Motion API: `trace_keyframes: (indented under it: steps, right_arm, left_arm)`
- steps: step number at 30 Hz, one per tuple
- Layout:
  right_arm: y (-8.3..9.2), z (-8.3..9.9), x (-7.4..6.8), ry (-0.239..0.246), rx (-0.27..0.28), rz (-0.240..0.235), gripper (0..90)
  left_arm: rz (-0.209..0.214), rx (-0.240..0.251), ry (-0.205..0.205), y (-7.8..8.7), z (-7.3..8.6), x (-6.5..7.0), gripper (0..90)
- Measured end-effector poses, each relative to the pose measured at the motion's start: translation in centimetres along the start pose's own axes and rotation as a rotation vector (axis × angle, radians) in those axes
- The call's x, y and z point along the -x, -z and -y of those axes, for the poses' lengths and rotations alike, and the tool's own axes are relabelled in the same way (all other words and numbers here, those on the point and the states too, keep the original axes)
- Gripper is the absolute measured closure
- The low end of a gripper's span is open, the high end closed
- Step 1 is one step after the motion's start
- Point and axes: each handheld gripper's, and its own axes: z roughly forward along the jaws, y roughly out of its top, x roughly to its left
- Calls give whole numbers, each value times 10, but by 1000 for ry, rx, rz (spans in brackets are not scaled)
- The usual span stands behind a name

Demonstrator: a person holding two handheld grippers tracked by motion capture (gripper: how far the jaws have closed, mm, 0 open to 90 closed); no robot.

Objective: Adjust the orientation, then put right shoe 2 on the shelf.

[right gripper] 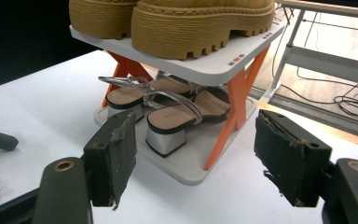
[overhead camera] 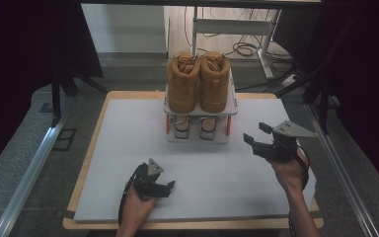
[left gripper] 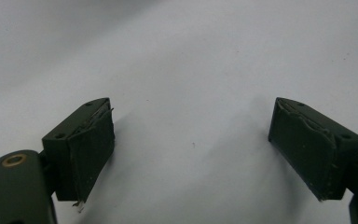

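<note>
Rack [overhead camera: 232, 106] of two shelves stood at upper centre of the high view on the white tabletop [overhead camera: 128, 148], tan boots [overhead camera: 197, 81] on top; left gripper [overhead camera: 170, 186] lay at lower centre, right gripper [overhead camera: 256, 133] right of the rack. Left gripper view: fingers [left gripper: 91, 149] wide apart, nothing between. Right gripper view: fingers [right gripper: 116, 158] spread, empty, sandals [right gripper: 177, 116] on the lower shelf at centre.

The high view looks forward and down over the table [overhead camera: 128, 148], the shoe rack [overhead camera: 201, 106] at its far middle. The right tool's camera sits low and close before that rack [right gripper: 214, 70] — both share it. The left tool's camera faces bare table top [left gripper: 191, 56] — very near.
</note>
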Motion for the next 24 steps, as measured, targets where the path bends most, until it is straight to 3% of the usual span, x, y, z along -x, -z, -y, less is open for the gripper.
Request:
trace_keyframes:
  steps: [24]
  right_arm:
    - [30, 31, 11, -26, -24, 61, 266]
  left_arm:
    - [0, 0, 2, 0, 0, 0, 142]
